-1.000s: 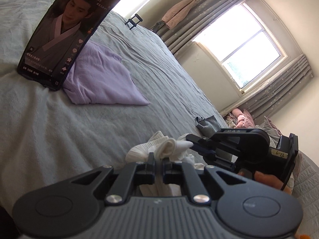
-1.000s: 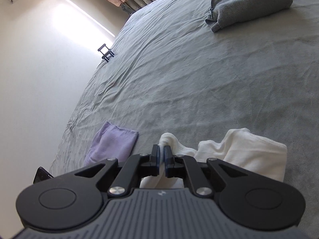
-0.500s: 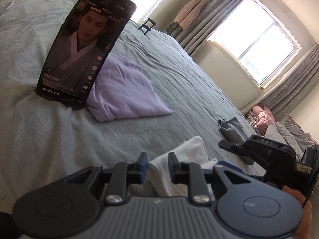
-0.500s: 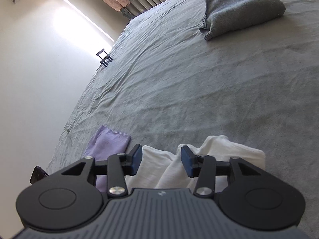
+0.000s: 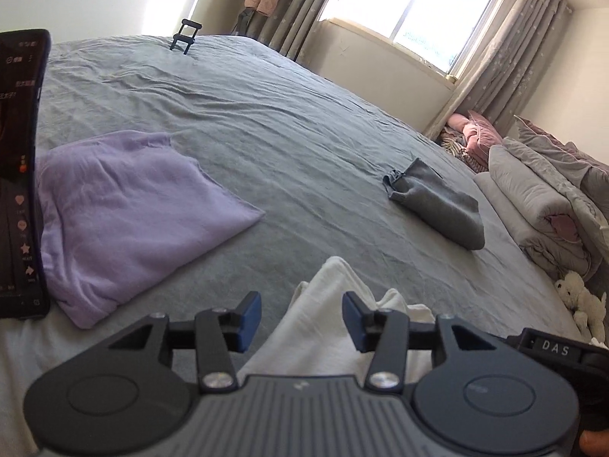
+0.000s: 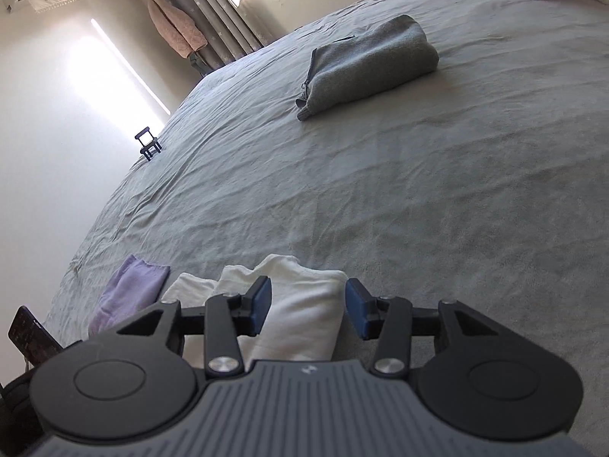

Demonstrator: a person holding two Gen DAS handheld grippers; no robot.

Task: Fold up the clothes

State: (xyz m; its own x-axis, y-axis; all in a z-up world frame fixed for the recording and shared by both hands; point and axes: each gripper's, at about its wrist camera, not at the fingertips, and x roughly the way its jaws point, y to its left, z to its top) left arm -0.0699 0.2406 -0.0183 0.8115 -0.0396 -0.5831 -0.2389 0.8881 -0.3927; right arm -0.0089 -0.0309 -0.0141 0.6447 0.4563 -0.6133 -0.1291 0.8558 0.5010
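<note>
**Clothes on the bed: three pieces lying folded, jaws apart**

Clothes are seen in three places in the left wrist view. A white garment (image 5: 331,327) lies at the bottom centre of the frame, bunched into a rough, thick bundle with uneven edges, directly ahead of the left gripper (image 5: 301,318), whose jaws stand apart with nothing held between them. A lilac garment (image 5: 125,213) lies folded flat at the left of the frame, just beside a phone (image 5: 19,175) propped upright at the left edge. A grey garment (image 5: 437,205) lies folded into a compact block at the right of centre, well apart from the other two. The bed (image 5: 266,122) fills the middle of the frame, and stacked bedding (image 5: 540,198) is seen at the far right.

In the right wrist view the white garment (image 6: 297,304) is shown at the bottom centre, between the open jaws of the right gripper (image 6: 308,310); whether the pads touch the cloth cannot be told, but it is not clamped. The lilac garment (image 6: 129,289) is seen at the lower left and the grey garment (image 6: 369,61) at the upper centre.

The lilac and grey pieces are judged to be done. The white piece is folded only loosely; whether it is meant to be left so or tidied further is not settled by these views.
</note>
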